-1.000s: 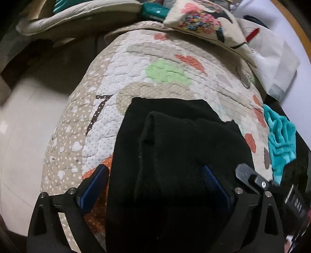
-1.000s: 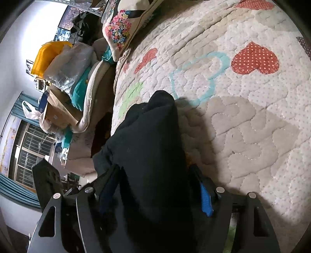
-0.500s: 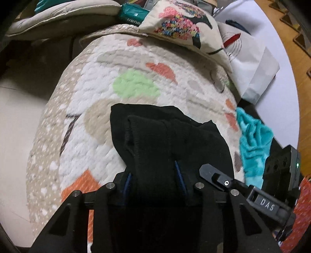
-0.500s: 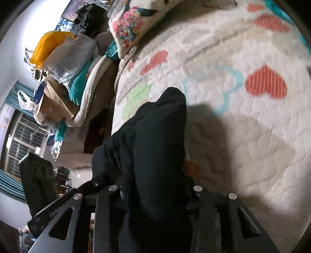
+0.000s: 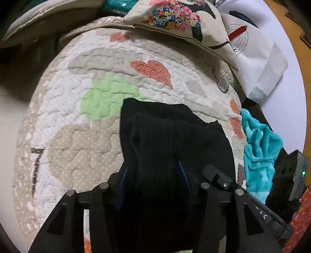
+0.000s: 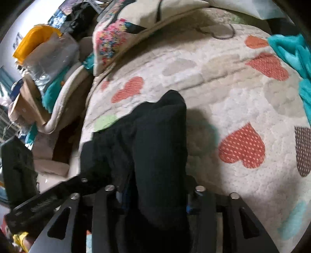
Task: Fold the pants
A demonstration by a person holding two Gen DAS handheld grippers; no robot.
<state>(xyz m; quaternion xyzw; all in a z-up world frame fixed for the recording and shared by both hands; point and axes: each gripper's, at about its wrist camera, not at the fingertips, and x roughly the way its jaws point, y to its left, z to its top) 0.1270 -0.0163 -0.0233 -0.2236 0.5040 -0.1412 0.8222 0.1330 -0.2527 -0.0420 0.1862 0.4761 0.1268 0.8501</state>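
In the left wrist view, the left gripper (image 5: 152,173) was closed on a thick bunch of the black pants (image 5: 171,140); its blue pads pressed the cloth from both sides. The pants lay at the middle of the picture and ran toward 12 o'clock, on a quilted bed cover (image 5: 93,120) with coral hearts, a green patch and a beige patch. At 9 o'clock a dark mark like the figure "7" was sewn on the cover. At 12 to 1 o'clock a cushion (image 5: 175,17) with a flower print rested on the far edge of the cover. Beside it, at 2 o'clock, stood a white paper bag (image 5: 258,58) with a red pencil drawing inside a ring of small print, too small to read. At 11 o'clock a teal packet (image 5: 114,9) showed white letters, cut off and not readable. At 3 o'clock a teal fleece cloth (image 5: 258,149) lay just beside the cover. At 4 o'clock the other gripper's body crossed the picture, with some letters on it, upside down and unclear.

In the right wrist view, the right gripper (image 6: 153,196) was clamped narrowly on the pants (image 6: 155,148), which rose as a folded hump toward 12 o'clock above the cover. At 10 o'clock a yellow bag (image 6: 33,40) and a clear plastic bag (image 6: 52,56) stood in a pile beside the bed. The picture was blurred.
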